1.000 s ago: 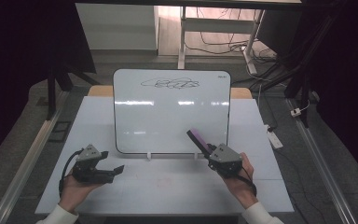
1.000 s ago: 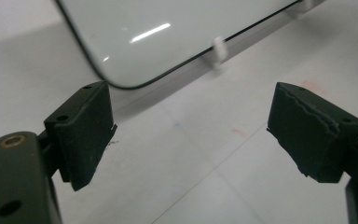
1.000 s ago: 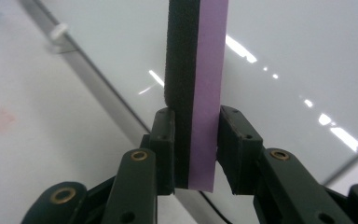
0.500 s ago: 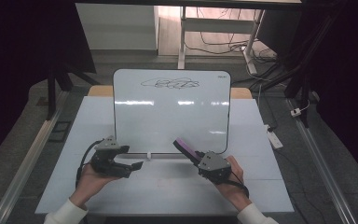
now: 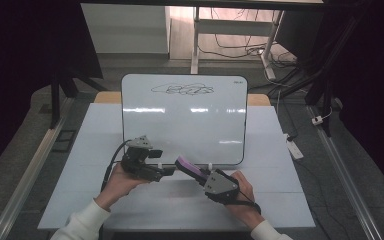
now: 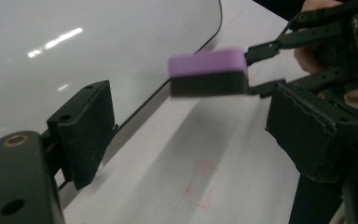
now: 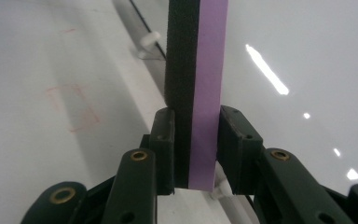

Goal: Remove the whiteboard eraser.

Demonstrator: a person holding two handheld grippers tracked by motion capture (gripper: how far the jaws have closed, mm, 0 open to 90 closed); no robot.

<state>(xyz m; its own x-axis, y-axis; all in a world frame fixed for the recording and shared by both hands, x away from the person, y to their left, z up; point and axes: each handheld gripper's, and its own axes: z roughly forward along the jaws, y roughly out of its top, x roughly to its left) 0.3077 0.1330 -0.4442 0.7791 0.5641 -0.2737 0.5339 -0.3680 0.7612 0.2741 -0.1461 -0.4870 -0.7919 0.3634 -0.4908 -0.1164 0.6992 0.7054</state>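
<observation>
A white board (image 5: 184,125) lies on the table with a black scribble (image 5: 182,90) near its far edge. My right gripper (image 5: 200,175), by the board's near edge, is shut on a purple and black eraser (image 5: 186,165). In the right gripper view the eraser (image 7: 196,56) stands on edge, pinched between both pads of that gripper (image 7: 196,140). My left gripper (image 5: 167,171) sits just left of the eraser, jaws open. In the left gripper view the eraser (image 6: 208,72) hangs a little beyond the open left gripper (image 6: 196,135), with nothing between its pads.
The white table (image 5: 280,200) has free room on both sides of the board. A faint red square (image 6: 200,184) is drawn on it near the board's edge. A small white clip (image 7: 149,42) sits on that edge. A power strip (image 5: 294,147) lies off the table's right side.
My left gripper has moved right and lifted, closing in on the eraser. My right gripper has carried the eraser left and slightly toward the front edge.
</observation>
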